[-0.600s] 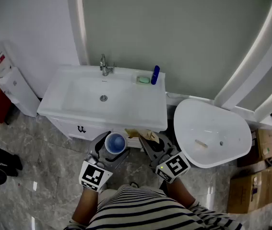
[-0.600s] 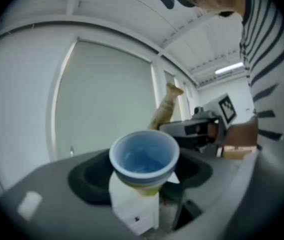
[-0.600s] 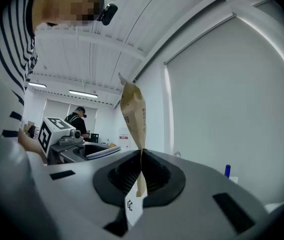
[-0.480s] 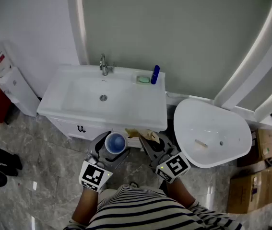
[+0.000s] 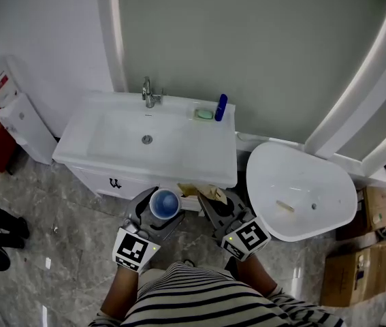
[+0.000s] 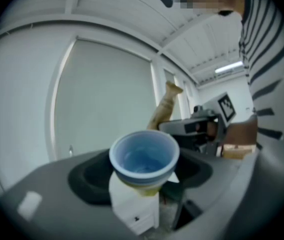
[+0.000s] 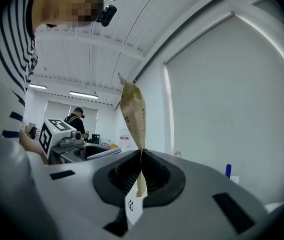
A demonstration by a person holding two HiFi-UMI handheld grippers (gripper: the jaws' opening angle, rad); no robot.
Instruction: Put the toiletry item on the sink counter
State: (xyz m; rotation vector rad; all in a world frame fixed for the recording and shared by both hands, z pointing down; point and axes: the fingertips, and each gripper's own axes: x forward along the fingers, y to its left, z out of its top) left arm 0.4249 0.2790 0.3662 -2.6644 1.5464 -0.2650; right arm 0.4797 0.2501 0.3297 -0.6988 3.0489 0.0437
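Note:
A blue cup [image 5: 165,203] stands upright between the jaws of my left gripper [image 5: 160,210], which is shut on it just in front of the white sink counter [image 5: 210,172]. In the left gripper view the cup [image 6: 144,156] fills the gap of the left gripper [image 6: 143,178]. My right gripper [image 5: 213,200] is shut on a thin tan paper packet [image 5: 199,190], beside the cup and at the counter's front edge. The packet [image 7: 134,114] sticks up from the pinched right gripper [image 7: 140,171].
On the counter stand a faucet [image 5: 150,94], a green soap on a dish [image 5: 203,114] and a blue bottle [image 5: 220,106]. A white oval basin [image 5: 298,189] sits to the right, with cardboard boxes [image 5: 356,278] beyond it. A white bin [image 5: 26,131] stands on the left.

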